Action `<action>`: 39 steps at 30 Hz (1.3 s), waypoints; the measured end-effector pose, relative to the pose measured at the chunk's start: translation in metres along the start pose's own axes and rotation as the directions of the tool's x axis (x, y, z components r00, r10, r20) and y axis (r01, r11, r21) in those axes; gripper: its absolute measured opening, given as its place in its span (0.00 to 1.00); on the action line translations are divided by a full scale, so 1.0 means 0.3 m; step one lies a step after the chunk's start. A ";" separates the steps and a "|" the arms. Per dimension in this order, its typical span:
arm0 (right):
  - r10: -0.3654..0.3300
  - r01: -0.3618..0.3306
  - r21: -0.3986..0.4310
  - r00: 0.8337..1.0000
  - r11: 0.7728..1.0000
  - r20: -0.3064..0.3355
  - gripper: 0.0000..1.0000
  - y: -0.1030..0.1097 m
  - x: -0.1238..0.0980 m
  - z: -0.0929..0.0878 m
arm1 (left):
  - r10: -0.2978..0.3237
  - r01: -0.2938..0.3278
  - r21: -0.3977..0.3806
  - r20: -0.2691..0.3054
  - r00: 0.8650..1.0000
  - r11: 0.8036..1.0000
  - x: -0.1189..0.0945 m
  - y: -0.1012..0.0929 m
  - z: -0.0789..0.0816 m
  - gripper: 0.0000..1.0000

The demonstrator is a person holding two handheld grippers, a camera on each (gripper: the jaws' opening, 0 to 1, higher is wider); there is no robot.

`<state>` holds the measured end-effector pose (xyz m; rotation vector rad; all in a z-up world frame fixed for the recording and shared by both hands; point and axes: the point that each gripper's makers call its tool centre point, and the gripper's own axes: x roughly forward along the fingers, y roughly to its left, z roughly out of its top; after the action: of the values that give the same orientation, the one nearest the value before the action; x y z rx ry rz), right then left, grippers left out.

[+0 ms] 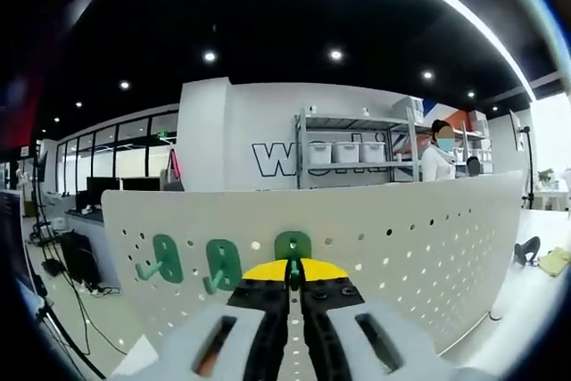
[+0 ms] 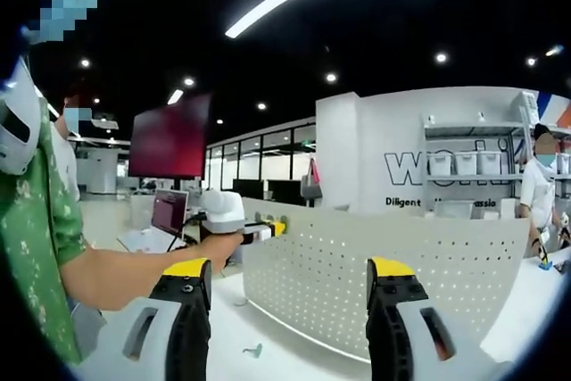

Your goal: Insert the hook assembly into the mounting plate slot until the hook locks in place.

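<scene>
Left gripper view: the left gripper (image 1: 293, 285) rises from the bottom centre of the frame with its jaws drawn nearly together – clenched on the stem of a green hook (image 1: 293, 247), which stands just above the yellow jaw tips. The hook's back plate lies against the white perforated mounting plate (image 1: 419, 238), at lower centre. Two more green hooks sit on the same plate to the left: the middle hook (image 1: 222, 265) and the left hook (image 1: 165, 258), each with its prong pointing down and left.

Right gripper view: the right gripper (image 2: 290, 287) stands at the bottom of the frame with its jaws spread wide and nothing between them – released, touching nothing. The mounting plate (image 2: 357, 274) fills the gap between the jaws and runs off toward the right edge. At centre left, a person's hand (image 2: 219, 247) grips the handle of the other tool, forearm stretched in from the left edge and held roughly level; its yellow tip meets the plate's top left corner. A green patterned sleeve (image 2: 40, 220) sits at the far left.

Readable writing: large dark letters "wo" on the grey back wall in both views, partly hidden by a shelving rack (image 1: 357, 149) carrying white bins; below it in the right gripper view, smaller text beginning "Diligent". A dark red screen (image 2: 169, 140) hangs at upper left of that view.
</scene>
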<state>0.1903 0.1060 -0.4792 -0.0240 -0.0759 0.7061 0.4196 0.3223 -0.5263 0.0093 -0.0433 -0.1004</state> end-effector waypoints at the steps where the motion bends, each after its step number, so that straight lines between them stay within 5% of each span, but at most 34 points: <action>1: -0.001 0.001 0.001 1.000 1.000 -0.002 0.72 -0.001 0.000 -0.002 | -0.001 0.001 -0.002 0.001 1.000 1.000 0.001 0.000 -0.002 0.03; 39: -0.009 0.009 0.009 1.000 1.000 -0.020 0.71 -0.009 0.011 -0.019 | 0.022 -0.027 0.068 0.072 0.997 0.997 0.009 0.003 -0.004 0.03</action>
<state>0.1949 0.1060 -0.4845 -0.0220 -0.0540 0.6968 0.4223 0.3229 -0.5274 0.0739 -0.1178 -0.0749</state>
